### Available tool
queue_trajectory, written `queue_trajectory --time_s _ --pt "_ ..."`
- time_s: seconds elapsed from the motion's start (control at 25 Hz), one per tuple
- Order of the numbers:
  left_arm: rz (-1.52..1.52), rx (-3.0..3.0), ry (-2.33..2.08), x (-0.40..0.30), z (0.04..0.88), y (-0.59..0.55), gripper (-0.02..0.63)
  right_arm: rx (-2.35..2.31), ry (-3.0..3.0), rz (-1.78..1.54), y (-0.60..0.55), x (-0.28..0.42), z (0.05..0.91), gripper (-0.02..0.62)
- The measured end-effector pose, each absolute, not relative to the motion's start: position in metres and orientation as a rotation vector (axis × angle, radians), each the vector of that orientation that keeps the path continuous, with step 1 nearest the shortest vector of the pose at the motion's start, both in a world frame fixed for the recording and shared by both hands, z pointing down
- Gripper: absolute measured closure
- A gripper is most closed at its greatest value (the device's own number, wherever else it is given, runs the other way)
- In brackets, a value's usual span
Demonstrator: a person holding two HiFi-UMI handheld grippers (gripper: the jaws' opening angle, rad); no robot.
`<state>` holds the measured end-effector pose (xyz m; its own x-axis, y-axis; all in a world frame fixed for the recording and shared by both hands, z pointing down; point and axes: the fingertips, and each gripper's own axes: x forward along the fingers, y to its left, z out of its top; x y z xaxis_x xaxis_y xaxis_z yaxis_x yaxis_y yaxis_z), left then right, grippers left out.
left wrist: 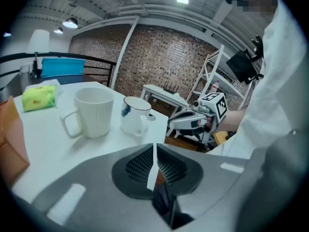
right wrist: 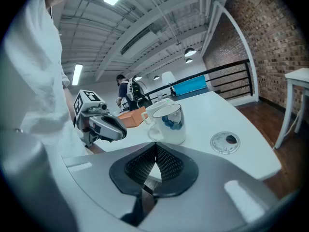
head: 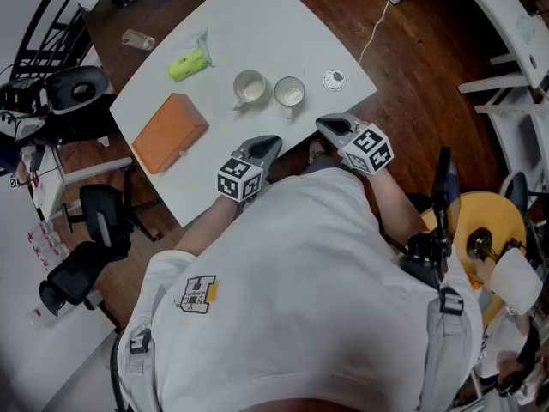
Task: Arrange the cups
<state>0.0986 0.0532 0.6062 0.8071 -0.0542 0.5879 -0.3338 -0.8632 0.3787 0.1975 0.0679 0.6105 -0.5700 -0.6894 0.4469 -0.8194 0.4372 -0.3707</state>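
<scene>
Task state: judged either finished or not yet started. Both cups stand upright side by side and neither tool is on them. The pictures cannot settle which.
Left to do: if a set order or handle direction is wanted, the cups would need gripping and turning. That is a judgement only.
Worktop [head: 257,15]: white, smooth and matt, with rounded corners. It carries everything listed below.
Orange box [head: 170,132]: flat rectangular block with a plain matt face, lying well to the left of the cups.
Left tool [head: 267,142]: grey moulded shell with black cross-hatched pads. The jaws are pressed together with nothing between them, and it is held at the near edge, short of the cups.
Right tool [head: 329,125]: same build, jaws pressed together and empty. It is also at the near edge, just below the printed cup.
Ribbed cup [head: 249,87]: white ceramic with vertical fluting and a loop handle. It is mouth up near the middle of the front edge.
Printed cup [head: 290,92]: white and glossy, with a dark rim line and a blue motif. It is just to the right of the ribbed cup, and the head view shows a narrow gap between them.
Packet [head: 189,63]: soft, crinkled yellow-green wrapper, behind and left of the cups.
Disc [head: 334,79]: small, flat and round, and it looks clear with a dark spot. It lies right of the printed cup, not touching it.
</scene>
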Motion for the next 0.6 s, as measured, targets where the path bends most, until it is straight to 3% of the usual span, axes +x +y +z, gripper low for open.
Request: queue_trajectory --time_s 0.12,0.24,0.44,0.6 --pt "0.823 2.557 -0.259 0.118 0.606 0.036 0.557 1.263 -2.449 0.727 0.048 0.208 0.609 0.592" --pt "0.894 2.621 -0.242 0.127 0.61 0.023 0.501 1.187 -2.429 0.619 0.03 0.211 0.606 0.54" --pt "1.05 2.71 -0.224 0.14 0.62 0.014 0.397 0.971 -2.336 0.407 0.005 0.205 0.611 0.342" --pt "1.125 2.746 -0.259 0.156 0.63 0.0 0.373 0.728 -2.223 0.244 -0.015 0.199 0.628 0.249"
